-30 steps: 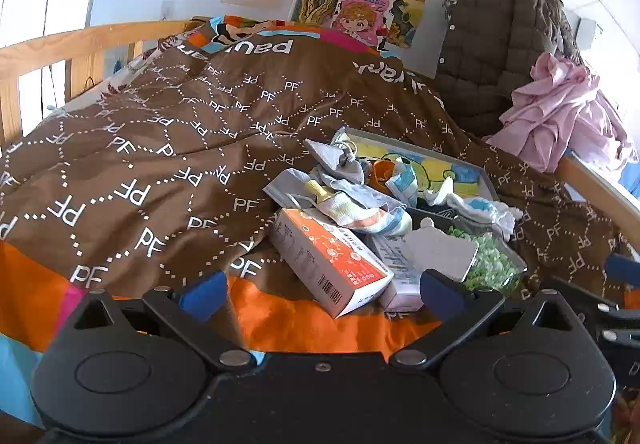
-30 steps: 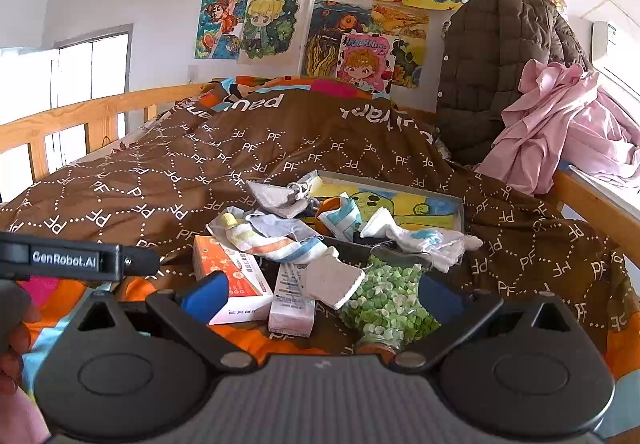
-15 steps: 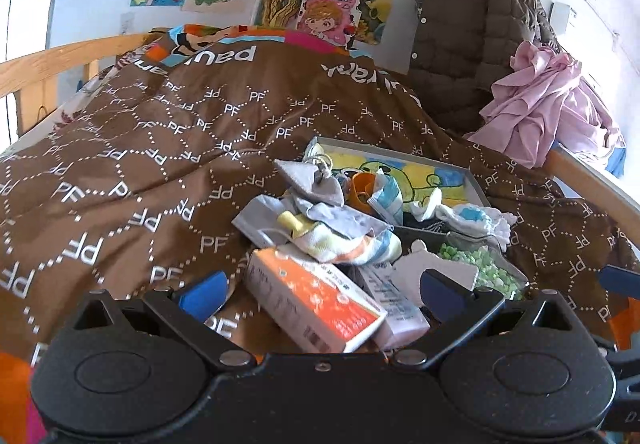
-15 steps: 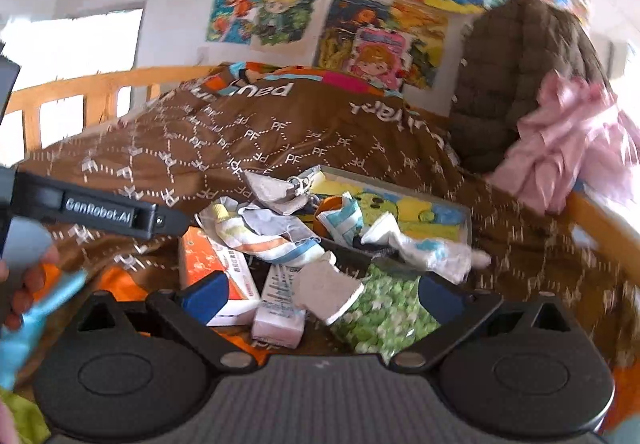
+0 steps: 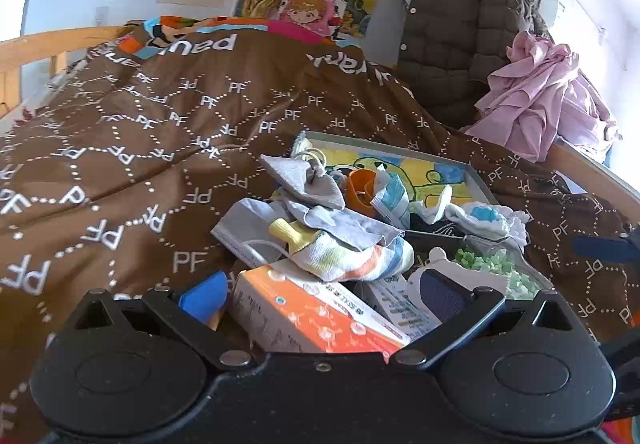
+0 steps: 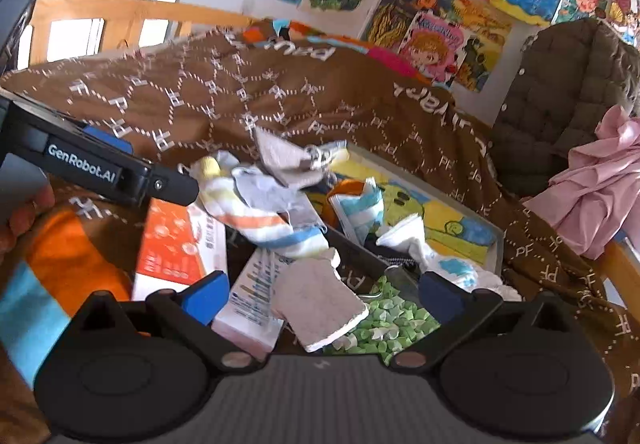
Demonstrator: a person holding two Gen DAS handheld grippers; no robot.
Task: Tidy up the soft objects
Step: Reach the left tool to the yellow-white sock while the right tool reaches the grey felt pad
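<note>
Now that I have moved closer to the striped sock [image 5: 352, 260] on the bed [image 5: 160, 148], both jaws are staying spread, holding nothing.

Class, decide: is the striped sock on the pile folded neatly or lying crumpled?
Crumpled. The white sock with orange, blue and yellow stripes lies bunched and twisted, draped over the orange-and-white cardboard box, with grey cloth overlapping it.

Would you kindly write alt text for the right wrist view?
The open right gripper hovers over a clutter pile on a brown bedspread: a striped sock, an orange box, a bag of green pieces and a picture tray. The left gripper enters from the left.
</note>
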